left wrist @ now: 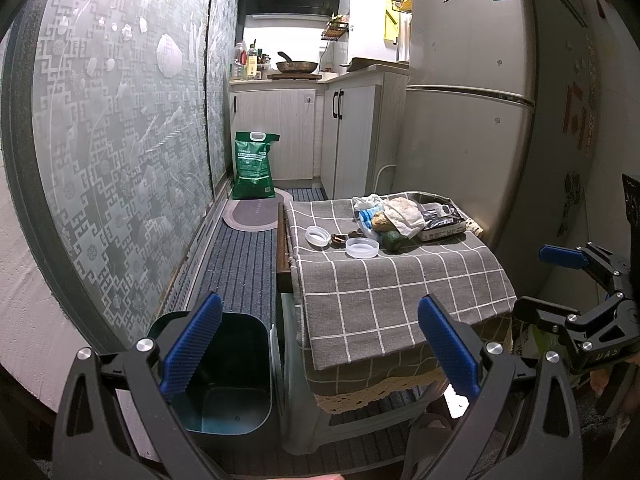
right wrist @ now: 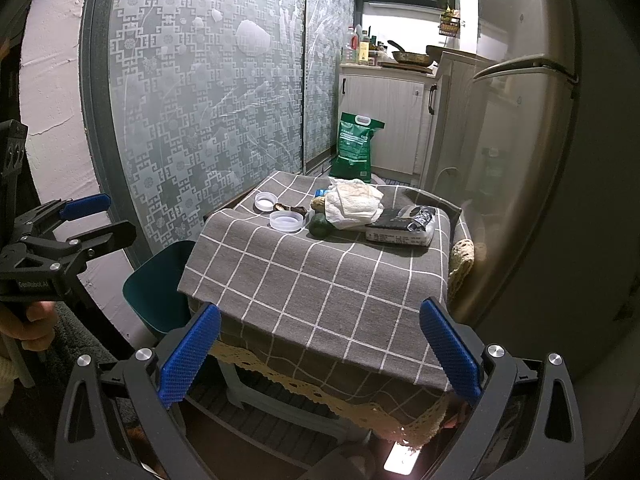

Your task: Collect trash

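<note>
A small table under a grey checked cloth (left wrist: 392, 280) (right wrist: 320, 272) holds the trash: two white plastic lids (left wrist: 362, 247) (right wrist: 285, 221), brown peel scraps (left wrist: 340, 238) (right wrist: 294, 210), a dark green fruit (left wrist: 393, 240) (right wrist: 320, 225), crumpled white bags (left wrist: 404, 212) (right wrist: 354, 202) and a black-and-white packet (left wrist: 442, 224) (right wrist: 404, 224). A dark teal bin (left wrist: 228, 384) (right wrist: 160, 280) stands on the floor left of the table. My left gripper (left wrist: 320, 348) is open above the bin and the table's near edge. My right gripper (right wrist: 320, 354) is open over the table's near edge, holding nothing.
A patterned glass sliding door (left wrist: 120, 152) runs along the left. A fridge (left wrist: 472, 120) stands right of the table. A green rice bag (left wrist: 253, 166) and an oval mat (left wrist: 256, 214) lie on the striped floor runner before the kitchen cabinets (left wrist: 288, 128).
</note>
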A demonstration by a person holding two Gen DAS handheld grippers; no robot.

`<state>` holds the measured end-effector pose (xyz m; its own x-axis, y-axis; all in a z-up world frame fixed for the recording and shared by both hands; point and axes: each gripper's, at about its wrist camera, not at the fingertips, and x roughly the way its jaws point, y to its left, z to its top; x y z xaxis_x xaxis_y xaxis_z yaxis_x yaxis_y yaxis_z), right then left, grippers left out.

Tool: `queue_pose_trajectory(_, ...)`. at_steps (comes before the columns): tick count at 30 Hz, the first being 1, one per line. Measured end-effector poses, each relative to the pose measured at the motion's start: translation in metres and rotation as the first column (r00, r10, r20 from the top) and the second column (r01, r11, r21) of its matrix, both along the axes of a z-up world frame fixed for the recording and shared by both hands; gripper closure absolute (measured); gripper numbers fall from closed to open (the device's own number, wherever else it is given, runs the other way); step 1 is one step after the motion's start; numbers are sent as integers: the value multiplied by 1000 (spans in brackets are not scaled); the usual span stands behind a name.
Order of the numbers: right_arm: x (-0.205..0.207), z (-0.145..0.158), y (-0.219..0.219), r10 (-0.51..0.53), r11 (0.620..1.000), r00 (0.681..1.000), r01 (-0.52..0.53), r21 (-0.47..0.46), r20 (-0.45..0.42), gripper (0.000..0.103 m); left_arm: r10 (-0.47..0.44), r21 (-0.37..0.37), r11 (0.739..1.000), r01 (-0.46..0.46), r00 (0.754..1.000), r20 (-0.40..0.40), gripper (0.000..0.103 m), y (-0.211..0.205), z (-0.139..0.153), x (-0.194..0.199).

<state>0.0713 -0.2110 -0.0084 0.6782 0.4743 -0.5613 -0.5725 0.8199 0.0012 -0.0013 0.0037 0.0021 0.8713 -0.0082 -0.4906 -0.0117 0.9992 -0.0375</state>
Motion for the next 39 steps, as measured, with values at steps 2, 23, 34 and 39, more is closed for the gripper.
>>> queue_pose_trajectory(2,0,0,-1,0,1000,1000,0,1,-1,3,0,1,1000,0,1000,0,3,1,1,0)
queue_pose_trajectory(23,-3,1,7,2,1000,1000,-2,-2,2,3,-1,2,1000,1,1000,1,3,-1,1,1)
queue_pose_trajectory(34,0,-2,2,3,1000,1000,-3,-1,2,3,-1,3,1000,1,1000,2,3,-1,1,1)
queue_pose_trajectory(39,-1,-1,3,3,1000,1000,-3,-5,2,3,-1,4,1000,1,1000,2,3,-1,1,1)
